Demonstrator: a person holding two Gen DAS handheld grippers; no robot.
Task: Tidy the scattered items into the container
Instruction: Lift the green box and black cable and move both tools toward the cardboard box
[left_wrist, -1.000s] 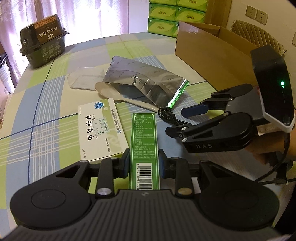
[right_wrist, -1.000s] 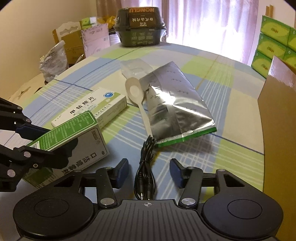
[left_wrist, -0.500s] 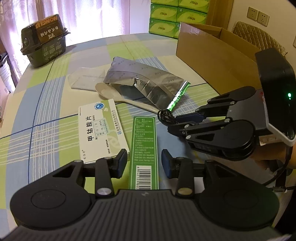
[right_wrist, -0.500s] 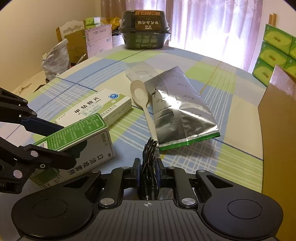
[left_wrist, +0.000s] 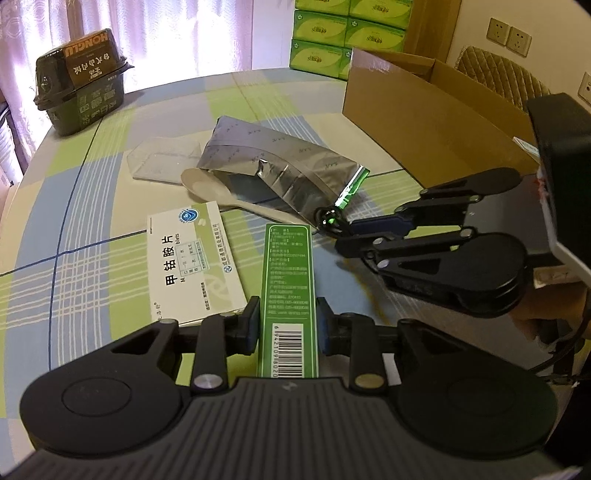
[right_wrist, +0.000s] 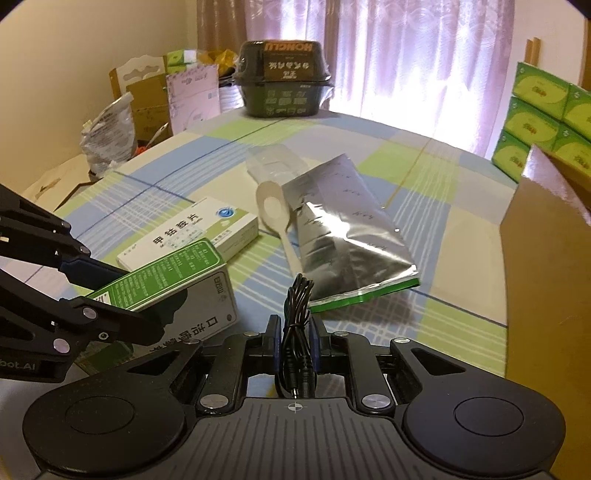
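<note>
Status: L hand-held gripper (left_wrist: 286, 325) clamps green carton (left_wrist: 288, 288); R hand-held gripper (right_wrist: 294, 341) clamps black cable (right_wrist: 295, 332). Neither is in cardboard box (left_wrist: 424, 122) yet, which sits ahead-right of both. Remaining ahead on table (left_wrist: 92, 266): white medicine box (left_wrist: 192, 262), spoon (left_wrist: 214, 188), foil pouch (left_wrist: 273, 166). Checked tablecloth; curtains behind.
</note>
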